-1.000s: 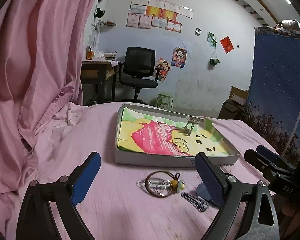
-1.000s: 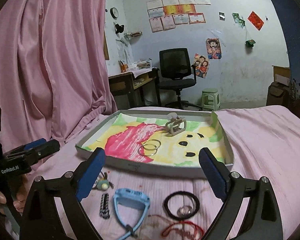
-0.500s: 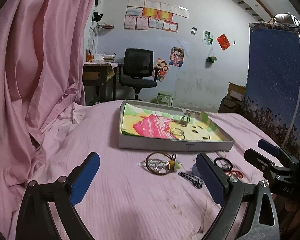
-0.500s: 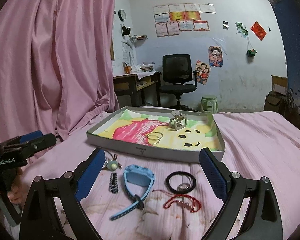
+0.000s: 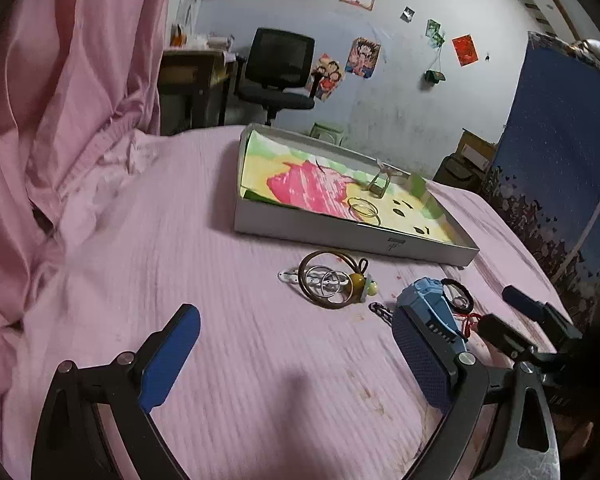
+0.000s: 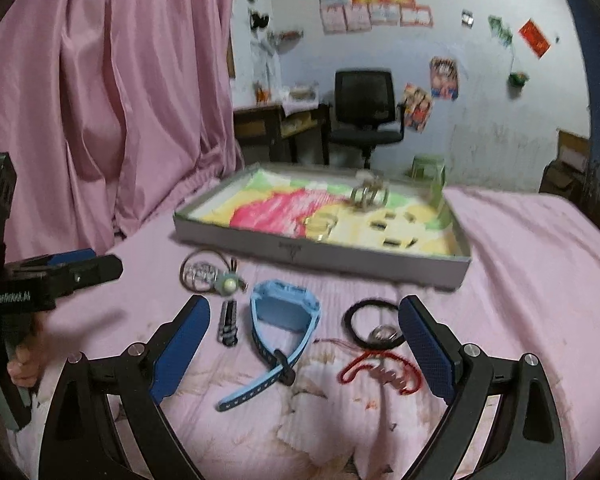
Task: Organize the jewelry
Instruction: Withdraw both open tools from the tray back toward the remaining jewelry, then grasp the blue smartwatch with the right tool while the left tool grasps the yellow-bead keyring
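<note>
pink curtain (image 6: 112, 92), black office chair (image 6: 364, 108), wooden desk (image 6: 276, 124), wall posters (image 6: 376, 2)

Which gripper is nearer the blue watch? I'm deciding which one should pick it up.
Right. The right gripper hangs open just short of the blue watch, which lies between its fingers' lines. The left gripper is open farther left, by the hair-tie pile.

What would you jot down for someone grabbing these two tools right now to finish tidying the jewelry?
Left hand-held gripper: open, empty, above the pink bedsheet.
Right hand-held gripper: open, empty, over the blue watch.
Already in the tray: two gold bangles and a claw hair clip.
Left on the sheet: brown hair tie with rings, beaded strand, watch, black hair tie, red cord bracelet.
</note>
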`<state>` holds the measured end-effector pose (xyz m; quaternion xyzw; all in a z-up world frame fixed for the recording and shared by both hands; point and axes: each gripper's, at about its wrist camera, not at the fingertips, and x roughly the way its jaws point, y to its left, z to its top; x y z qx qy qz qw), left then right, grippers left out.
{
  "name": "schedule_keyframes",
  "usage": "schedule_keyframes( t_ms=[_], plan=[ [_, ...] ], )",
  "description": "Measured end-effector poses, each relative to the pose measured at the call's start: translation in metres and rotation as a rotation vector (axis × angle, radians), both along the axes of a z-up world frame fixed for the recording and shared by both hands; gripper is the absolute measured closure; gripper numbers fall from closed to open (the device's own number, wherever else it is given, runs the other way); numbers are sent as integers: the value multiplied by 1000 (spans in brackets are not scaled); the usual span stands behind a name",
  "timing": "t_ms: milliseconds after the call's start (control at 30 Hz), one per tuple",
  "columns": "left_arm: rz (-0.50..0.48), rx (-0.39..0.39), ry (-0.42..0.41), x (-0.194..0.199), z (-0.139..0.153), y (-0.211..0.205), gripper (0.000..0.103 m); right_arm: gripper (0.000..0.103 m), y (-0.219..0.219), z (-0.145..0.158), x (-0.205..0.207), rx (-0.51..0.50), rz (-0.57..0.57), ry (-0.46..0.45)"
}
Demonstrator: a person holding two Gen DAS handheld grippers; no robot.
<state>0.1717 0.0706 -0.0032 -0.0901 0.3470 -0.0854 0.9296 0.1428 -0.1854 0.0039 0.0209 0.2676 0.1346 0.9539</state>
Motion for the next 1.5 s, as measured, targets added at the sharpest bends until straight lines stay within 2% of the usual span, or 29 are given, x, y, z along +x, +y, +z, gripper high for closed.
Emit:
schedule_keyframes(
  t_ms=[133,200,300,433,567,733,900,1000,1100,1367,1500],
  plan=[
    [-34,-24,52,13,-7,-1,27,11,4,-7,8,-7,21,51],
    [-53,-42,84,20,-11,-3,40,12,7,-11,12,-15,36,77],
    [-82,-69,129,32,-18,-4,51,29,14,-17,19,-30,55,121],
    [-89,-104,184,48,-25,-4,59,48,18,-25,28,-38,74,171],
    [-80,-145,211,58,-32,0,68,51,19,-30,34,-29,87,205],
    [-86,-176,231,69,-37,1,75,59,19,-35,39,-14,96,233],
    [-79,-193,250,75,-41,1,93,63,21,-38,43,-7,104,250],
    [-76,-199,253,74,-42,4,99,65,21,-39,44,-8,107,255],
    [-78,-185,238,72,-39,2,100,68,22,-40,44,-11,101,255],
    [-141,-118,146,51,-18,-9,100,77,22,-42,38,-19,78,262],
    [-165,-76,107,39,-9,-14,100,87,19,-39,33,-9,67,240]
  ],
)
